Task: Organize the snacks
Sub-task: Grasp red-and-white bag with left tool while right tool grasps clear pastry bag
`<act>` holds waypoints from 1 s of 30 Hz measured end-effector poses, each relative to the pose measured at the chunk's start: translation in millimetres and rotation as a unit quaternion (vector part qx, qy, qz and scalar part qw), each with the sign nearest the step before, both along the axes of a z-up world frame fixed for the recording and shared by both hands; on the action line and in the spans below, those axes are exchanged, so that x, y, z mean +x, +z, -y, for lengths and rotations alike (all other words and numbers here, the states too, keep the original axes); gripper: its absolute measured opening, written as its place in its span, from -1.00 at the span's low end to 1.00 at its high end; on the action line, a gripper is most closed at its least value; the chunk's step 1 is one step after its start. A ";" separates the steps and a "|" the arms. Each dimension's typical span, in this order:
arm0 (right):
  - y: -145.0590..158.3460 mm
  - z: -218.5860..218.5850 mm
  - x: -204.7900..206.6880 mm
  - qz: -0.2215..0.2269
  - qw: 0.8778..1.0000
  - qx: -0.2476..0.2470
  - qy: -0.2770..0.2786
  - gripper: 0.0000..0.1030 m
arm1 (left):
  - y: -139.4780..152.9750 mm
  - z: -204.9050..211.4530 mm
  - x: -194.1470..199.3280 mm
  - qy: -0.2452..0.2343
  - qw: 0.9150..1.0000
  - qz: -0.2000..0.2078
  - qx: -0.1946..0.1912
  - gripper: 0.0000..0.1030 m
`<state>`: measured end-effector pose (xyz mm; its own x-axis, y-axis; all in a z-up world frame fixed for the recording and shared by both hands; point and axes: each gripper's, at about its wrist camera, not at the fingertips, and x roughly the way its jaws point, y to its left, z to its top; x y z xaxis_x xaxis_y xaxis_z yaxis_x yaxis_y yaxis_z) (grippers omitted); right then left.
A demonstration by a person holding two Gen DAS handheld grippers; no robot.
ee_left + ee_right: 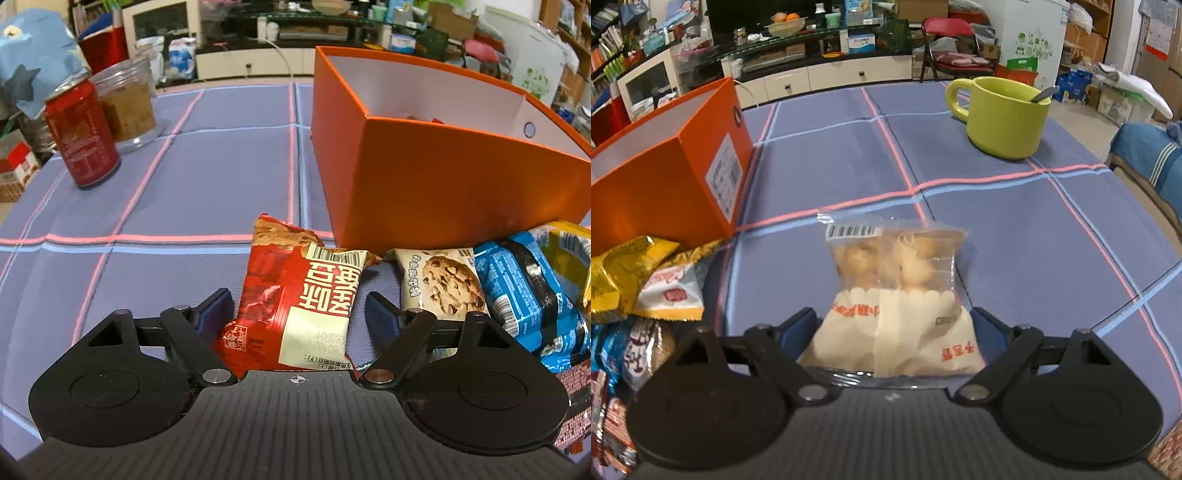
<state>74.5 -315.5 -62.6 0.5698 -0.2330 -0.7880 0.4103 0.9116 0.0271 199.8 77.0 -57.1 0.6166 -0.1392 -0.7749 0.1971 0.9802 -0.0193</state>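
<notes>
The left gripper (299, 308) has its fingers spread around a red snack packet (295, 302), the right pad not touching it; the right gripper (895, 328) straddles a clear biscuit packet (894, 291), fingers wide. Both packets lie on the purple checked tablecloth (207, 177) just before the orange box (436, 177). Beyond the box: cluttered shelves, a red chair (945, 44)

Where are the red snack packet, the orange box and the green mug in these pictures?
red snack packet (295, 295): left wrist view, on its printed front.
orange box (443, 177): left wrist view, on its near outer wall.
green mug (1004, 122): right wrist view, on its side wall.
</notes>
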 end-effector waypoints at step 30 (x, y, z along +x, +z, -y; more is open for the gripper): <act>29.5 -29.2 -11.2 0.059 0.994 -0.059 0.073 0.06 | 24.7 4.8 -12.2 0.057 0.998 0.023 0.024 -0.58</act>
